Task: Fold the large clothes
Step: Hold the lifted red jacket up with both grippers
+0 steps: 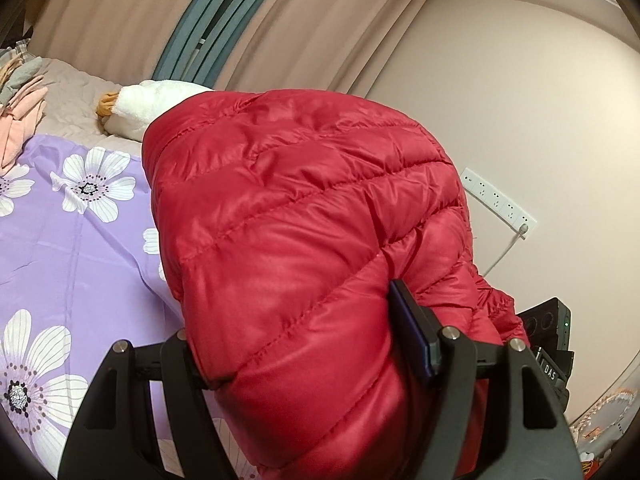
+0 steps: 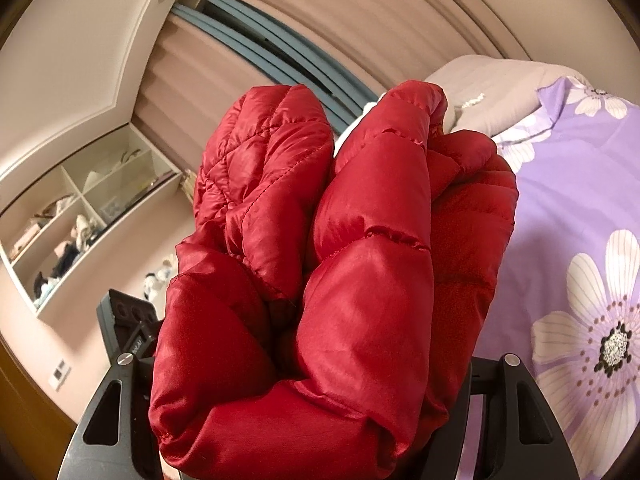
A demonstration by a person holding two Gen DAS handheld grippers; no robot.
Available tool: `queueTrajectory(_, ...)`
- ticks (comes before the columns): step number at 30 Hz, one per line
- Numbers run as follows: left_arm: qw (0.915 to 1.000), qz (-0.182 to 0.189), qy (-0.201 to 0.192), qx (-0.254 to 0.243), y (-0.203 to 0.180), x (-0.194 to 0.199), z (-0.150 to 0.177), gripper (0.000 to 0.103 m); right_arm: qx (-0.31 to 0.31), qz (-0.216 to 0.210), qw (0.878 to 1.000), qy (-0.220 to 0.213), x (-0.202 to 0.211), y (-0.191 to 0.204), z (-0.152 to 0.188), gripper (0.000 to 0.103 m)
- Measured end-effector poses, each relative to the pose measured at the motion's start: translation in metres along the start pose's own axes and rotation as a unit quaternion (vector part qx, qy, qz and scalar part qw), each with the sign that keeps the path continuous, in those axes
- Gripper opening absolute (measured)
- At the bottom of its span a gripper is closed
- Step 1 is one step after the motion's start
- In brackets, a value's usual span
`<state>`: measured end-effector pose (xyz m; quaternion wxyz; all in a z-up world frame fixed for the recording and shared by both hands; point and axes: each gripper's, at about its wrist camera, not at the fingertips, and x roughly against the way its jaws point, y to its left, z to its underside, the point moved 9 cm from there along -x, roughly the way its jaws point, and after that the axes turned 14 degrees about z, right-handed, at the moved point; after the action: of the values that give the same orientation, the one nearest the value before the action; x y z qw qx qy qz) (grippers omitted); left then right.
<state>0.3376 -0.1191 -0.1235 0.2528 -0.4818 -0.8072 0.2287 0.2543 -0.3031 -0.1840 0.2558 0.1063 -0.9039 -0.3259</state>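
Observation:
A red quilted puffer jacket (image 1: 304, 208) is lifted above the bed, bunched into thick folds. My left gripper (image 1: 300, 340) is shut on a fat fold of it; the blue pad (image 1: 412, 332) presses into the fabric on the right, and the other finger (image 1: 186, 356) is half buried on the left. In the right wrist view the red jacket (image 2: 360, 264) fills the middle in two puffy rolls. My right gripper (image 2: 312, 360) is shut on that bundle, its fingertips hidden by the cloth. Each gripper's body shows at the edge of the other's view.
The bed has a purple flowered sheet (image 1: 60, 240) with a white plush toy (image 1: 152, 108) and a pile of clothes (image 1: 20, 112) at its far end. A socket strip with a cable (image 1: 500, 200) is on the wall. An open shelf unit (image 2: 80, 216) stands left.

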Motion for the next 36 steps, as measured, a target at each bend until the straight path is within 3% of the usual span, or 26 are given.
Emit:
queueTrajectory(20, 1.0000, -0.005, 0.005, 0.007, 0.007, 0.005, -0.002, 0.070, 0.002, -0.001, 1.000, 0.006, -0.002, -0.009, -0.004, 0.067)
queueTrajectory(36, 0.9986, -0.049, -0.016, 0.009, 0.016, 0.009, -0.015, 0.070, 0.017, -0.027, 0.999, 0.033, -0.022, 0.009, -0.008, 0.067)
